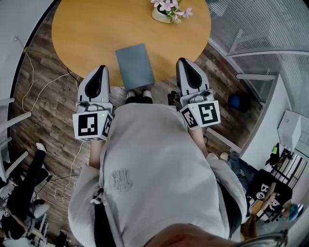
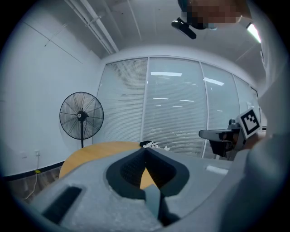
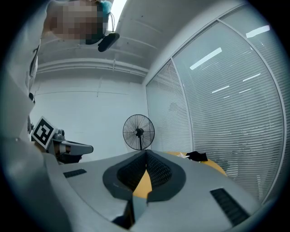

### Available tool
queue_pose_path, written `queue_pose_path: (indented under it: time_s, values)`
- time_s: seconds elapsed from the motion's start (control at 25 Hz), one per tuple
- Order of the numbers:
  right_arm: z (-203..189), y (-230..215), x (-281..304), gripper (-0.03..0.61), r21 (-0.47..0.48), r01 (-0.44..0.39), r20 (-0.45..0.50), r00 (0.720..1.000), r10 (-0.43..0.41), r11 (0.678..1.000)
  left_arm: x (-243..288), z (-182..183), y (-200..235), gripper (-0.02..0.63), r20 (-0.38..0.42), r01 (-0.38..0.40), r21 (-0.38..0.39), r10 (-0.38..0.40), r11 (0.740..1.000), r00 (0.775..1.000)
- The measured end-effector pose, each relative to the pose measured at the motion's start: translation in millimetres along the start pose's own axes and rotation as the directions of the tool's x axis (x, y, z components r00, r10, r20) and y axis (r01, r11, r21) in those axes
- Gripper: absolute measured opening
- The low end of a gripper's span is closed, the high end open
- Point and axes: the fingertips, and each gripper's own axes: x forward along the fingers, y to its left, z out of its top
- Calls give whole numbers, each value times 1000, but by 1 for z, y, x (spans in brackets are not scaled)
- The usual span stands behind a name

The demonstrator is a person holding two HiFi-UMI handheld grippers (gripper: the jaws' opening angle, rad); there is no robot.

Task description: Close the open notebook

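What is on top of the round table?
On the table sit a closed grey notebook and a pot of pink flowers. The notebook's pages are hidden inside it.

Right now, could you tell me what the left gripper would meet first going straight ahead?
Likely the flower pot at the far side of the round table, though depth is unclear.

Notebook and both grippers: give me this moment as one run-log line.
notebook: closed, flat on table | left gripper: shut, empty | right gripper: shut, empty | contact with notebook: none
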Motion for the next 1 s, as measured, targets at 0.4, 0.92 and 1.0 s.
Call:
queue_pose_path:
  time_s: [0.4, 0.92, 1.0]
  values:
    - [-7, 3, 0, -6, 8, 12, -29, 1000, -11, 1000, 2, -10, -10, 15, -18, 8, -29, -8, 1000, 1000]
    - [-11, 4, 2, -6, -5, 21, -53, 998, -21, 1000, 7, -19, -8, 15, -39, 19, -49, -21, 999, 999]
    - [-11, 5, 3, -6, -8, 17, -55, 998, -18, 1000, 10, -18, -7, 15, -36, 25, -40, -27, 999, 999]
